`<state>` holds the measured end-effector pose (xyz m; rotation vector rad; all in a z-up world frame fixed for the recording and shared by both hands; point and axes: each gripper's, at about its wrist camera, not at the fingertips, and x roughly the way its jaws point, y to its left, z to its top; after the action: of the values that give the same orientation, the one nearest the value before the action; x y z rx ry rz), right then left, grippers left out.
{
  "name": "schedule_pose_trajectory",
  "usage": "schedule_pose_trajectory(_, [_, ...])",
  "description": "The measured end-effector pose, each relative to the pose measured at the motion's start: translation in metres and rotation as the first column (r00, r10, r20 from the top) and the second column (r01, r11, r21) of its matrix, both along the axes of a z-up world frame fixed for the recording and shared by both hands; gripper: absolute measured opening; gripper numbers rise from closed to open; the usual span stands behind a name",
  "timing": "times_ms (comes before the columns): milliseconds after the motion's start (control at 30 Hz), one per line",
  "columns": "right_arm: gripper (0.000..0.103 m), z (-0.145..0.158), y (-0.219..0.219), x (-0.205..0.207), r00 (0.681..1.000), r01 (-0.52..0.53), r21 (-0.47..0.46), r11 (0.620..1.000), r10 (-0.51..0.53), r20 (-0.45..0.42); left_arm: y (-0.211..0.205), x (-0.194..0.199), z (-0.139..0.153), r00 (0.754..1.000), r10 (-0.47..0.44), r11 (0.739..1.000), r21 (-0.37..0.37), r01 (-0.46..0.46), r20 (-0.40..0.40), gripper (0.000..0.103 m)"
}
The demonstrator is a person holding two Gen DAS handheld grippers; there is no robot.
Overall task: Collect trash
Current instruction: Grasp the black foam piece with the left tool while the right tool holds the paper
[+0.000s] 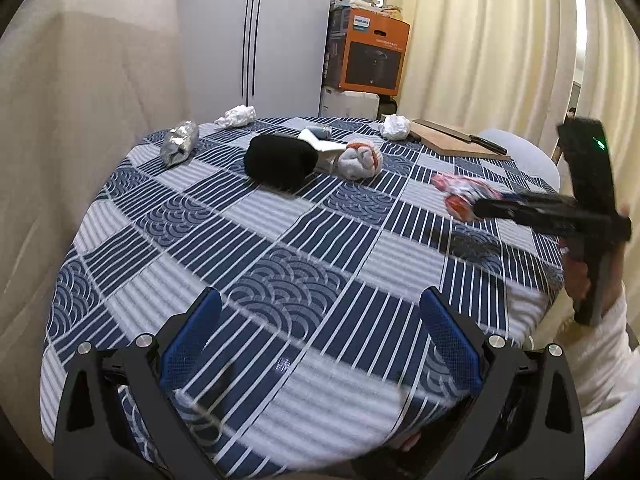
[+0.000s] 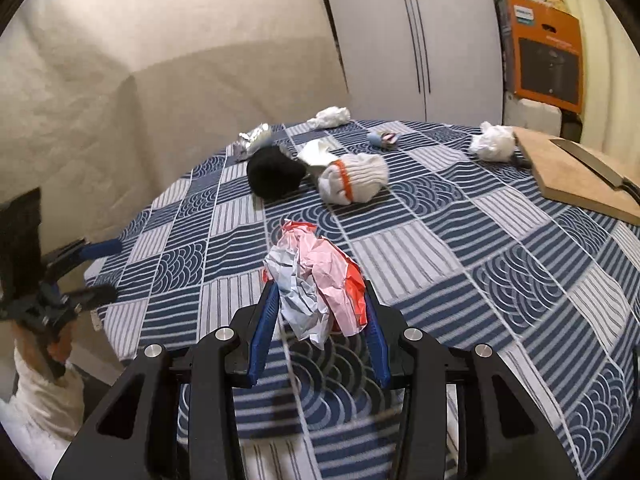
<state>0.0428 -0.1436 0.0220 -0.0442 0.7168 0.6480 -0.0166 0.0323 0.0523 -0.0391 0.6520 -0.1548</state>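
— What sits on the desk (image 2: 460, 240) apart from the litter?

— A blue and white patterned cloth covers it. A rolled black sock (image 2: 274, 174) lies near the middle, and a white sock with an orange band (image 2: 354, 178) lies just beside it. At the far right edge rests a wooden cutting board (image 2: 580, 176), with a knife (image 2: 596, 170) laid across it (blade flat).

— And behind?

— A white cabinet (image 1: 254, 36) with dark vertical handle lines, an orange appliance box (image 1: 374, 56) stacked beside it on a white box, and cream curtains (image 1: 492, 52). A pale chair back (image 1: 524, 156) shows past the board.
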Motion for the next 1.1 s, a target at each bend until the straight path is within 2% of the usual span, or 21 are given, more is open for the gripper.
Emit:
schedule_pose_trajectory(200, [0.039,0.002,-0.038,-0.006,0.999,0.043,0.029,0.999,-0.043,0.01,-0.014,0.029,0.012,1.0,0.009,1.0,0.029,-0.009,0.0,0.097])
schedule_pose_trajectory(333, [0.039,-0.001,-0.061,-0.004,0.999,0.047,0.063,0.997,-0.046,-0.017,-0.017,0.048,0.017,1.0,-0.002,0.999,0.036,0.002,-0.001,0.097])
schedule_pose_trajectory(567, [0.039,-0.006,-0.098,0.003,0.988,0.152,0.071,0.986,-0.149,-0.04,-0.006,0.092,0.017,1.0,0.004,0.999,0.045,-0.003,-0.028,0.097])
schedule_pose_trajectory(700, [0.039,-0.007,-0.109,0.006,0.981,0.192,0.063,0.979,-0.19,-0.046,0.002,0.121,0.016,0.999,-0.011,0.999,0.03,0.012,-0.047,0.097])
schedule_pose_trajectory(833, [0.039,-0.008,-0.113,0.013,0.974,0.22,0.039,0.975,-0.217,-0.061,0.009,0.15,0.01,0.996,-0.014,0.998,0.058,0.019,-0.085,0.097])
schedule_pose_trajectory(933, [0.039,-0.008,-0.112,0.017,0.972,0.227,0.026,0.974,-0.225,-0.068,0.015,0.17,0.005,0.992,-0.018,0.999,0.045,0.024,-0.122,0.097])
schedule_pose_trajectory(1100, [0.04,-0.006,-0.11,0.02,0.971,0.229,0.005,0.973,-0.228,-0.066,0.018,0.2,-0.005,0.987,-0.013,0.995,0.095,0.029,-0.157,0.097])
